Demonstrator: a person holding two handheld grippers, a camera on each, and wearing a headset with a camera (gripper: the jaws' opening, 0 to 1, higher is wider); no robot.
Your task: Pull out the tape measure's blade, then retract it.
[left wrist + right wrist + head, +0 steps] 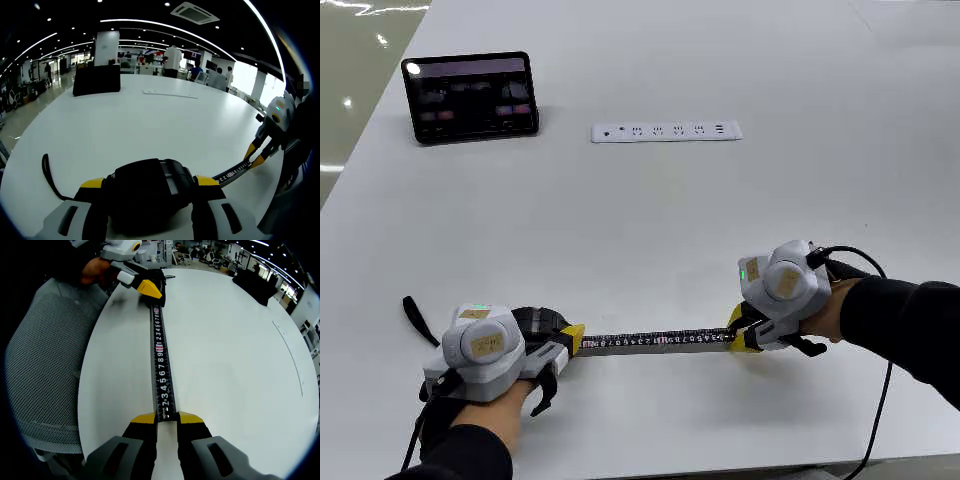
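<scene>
Head view: the tape measure case sits close to the near edge of the white worktop, clamped in the left gripper. The blade is drawn out flat along the surface to the right gripper, which pinches its far end. Open surface runs away to a power strip and a propped tablet, both well apart from the tape. The left edge slants off at upper left. A black wrist strap trails left of the case, and a cable drops past the near edge on the right. The left gripper's body covers much of the case.

Left gripper view: the yellow-tipped fingers are closed on either side of the black case, held apart by its width. The blade leaves to the right, its digits too small to read. Distant people stand past the far edge.

Right gripper view: the fingers are nearly together, nipping the blade end. The hook itself is hidden between them. The printed scale runs straight up to the left gripper, and bare worktop spreads to the right.
</scene>
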